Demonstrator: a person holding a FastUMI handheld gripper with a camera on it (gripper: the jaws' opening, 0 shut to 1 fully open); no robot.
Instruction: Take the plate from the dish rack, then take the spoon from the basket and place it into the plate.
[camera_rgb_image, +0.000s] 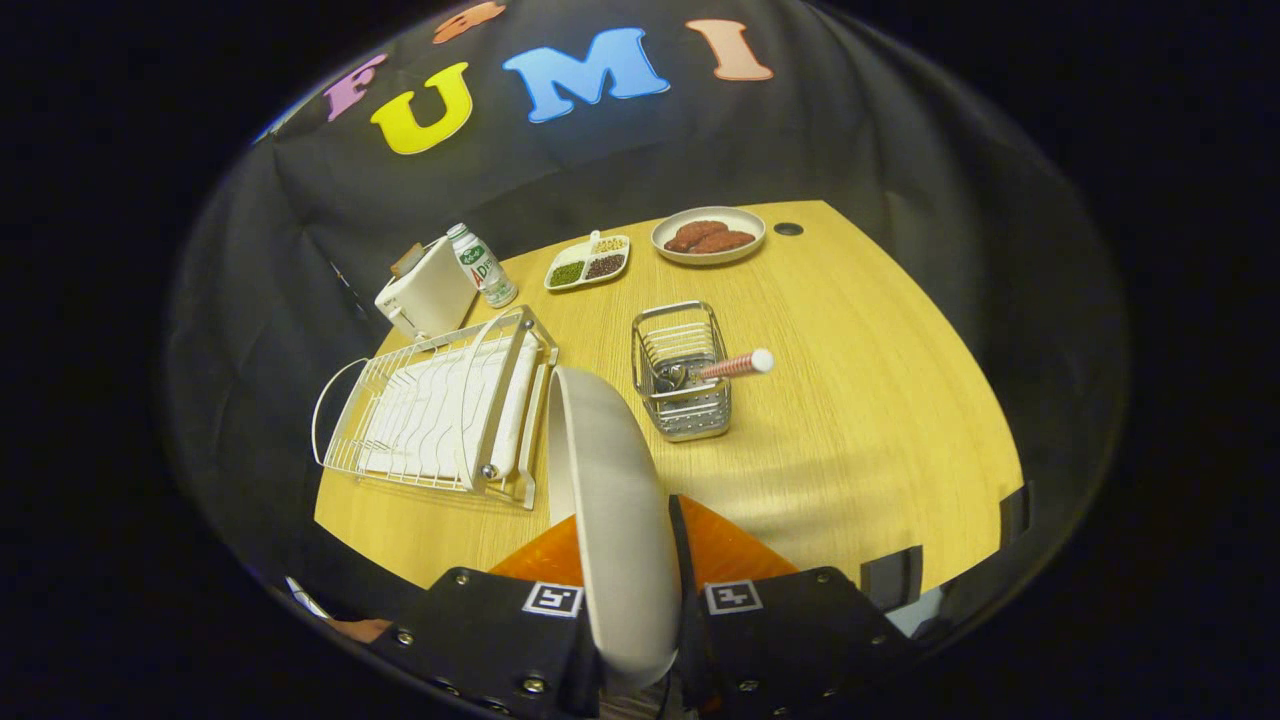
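Plate (615, 520): on edge, pinched between your gripper (640, 600) fingers, clear of the rack (440, 410) (first step looks done). Spoon (735, 365): in the basket (685, 400) beyond, not yet taken. Left for you: set plate down, fetch spoon

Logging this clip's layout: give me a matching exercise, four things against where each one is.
Things:
1. plate
2. spoon
3. bottle
4. rack

Places:
A. in the wire basket, handle sticking out
B. clamped on edge between the tongs
C. beside the toaster, beyond the rack
D. empty on the table, next to the held plate

Pairs: 1-B, 2-A, 3-C, 4-D
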